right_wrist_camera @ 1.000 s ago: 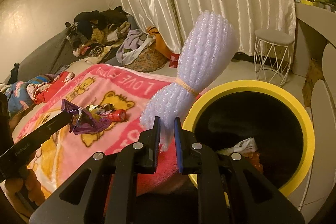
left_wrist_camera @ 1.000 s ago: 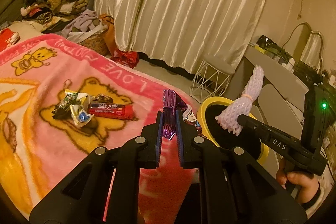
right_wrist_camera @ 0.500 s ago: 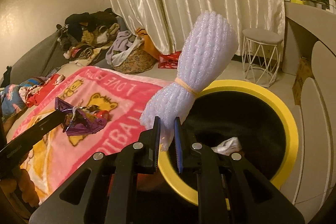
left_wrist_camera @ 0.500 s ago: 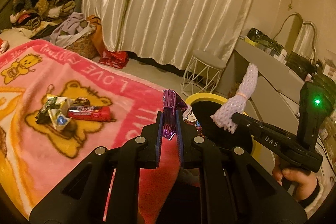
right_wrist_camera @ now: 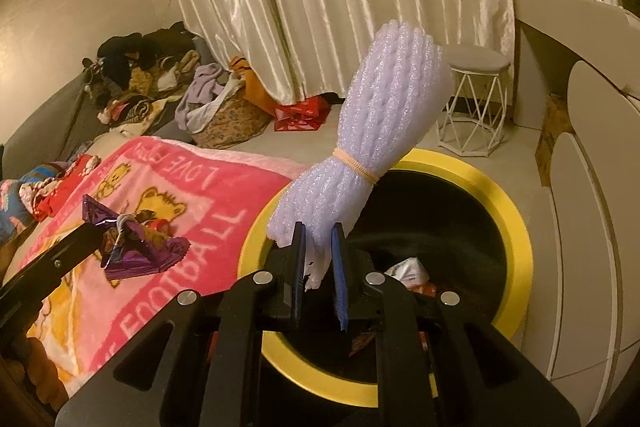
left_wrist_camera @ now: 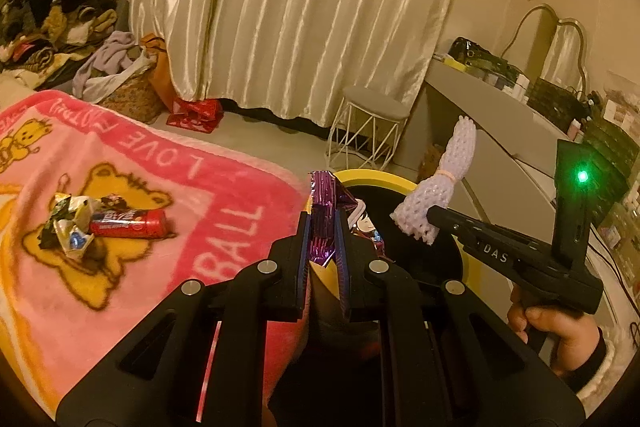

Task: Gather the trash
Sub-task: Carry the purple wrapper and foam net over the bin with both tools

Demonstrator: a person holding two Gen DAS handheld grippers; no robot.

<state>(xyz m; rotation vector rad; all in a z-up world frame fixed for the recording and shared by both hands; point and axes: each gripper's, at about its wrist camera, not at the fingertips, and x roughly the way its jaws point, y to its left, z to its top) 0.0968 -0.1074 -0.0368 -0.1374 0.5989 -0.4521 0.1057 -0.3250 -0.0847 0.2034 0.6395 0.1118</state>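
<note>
My left gripper is shut on a crumpled purple wrapper, held at the near rim of the yellow-rimmed black bin; the wrapper also shows in the right wrist view. My right gripper is shut on a white foam net bundle tied with a rubber band, held over the bin, which holds some trash. The bundle shows in the left wrist view. A red wrapper and crumpled foil wrappers lie on the pink bear blanket.
A white wire stool stands beyond the bin by the curtain. A white desk with clutter runs along the right. A clothes pile and a basket sit at the back left. A red bag lies on the floor.
Both grippers have moved right, toward the bin, each keeping its hold. The bin now fills more of the right wrist view and the wrappers on the blanket have slid left.
</note>
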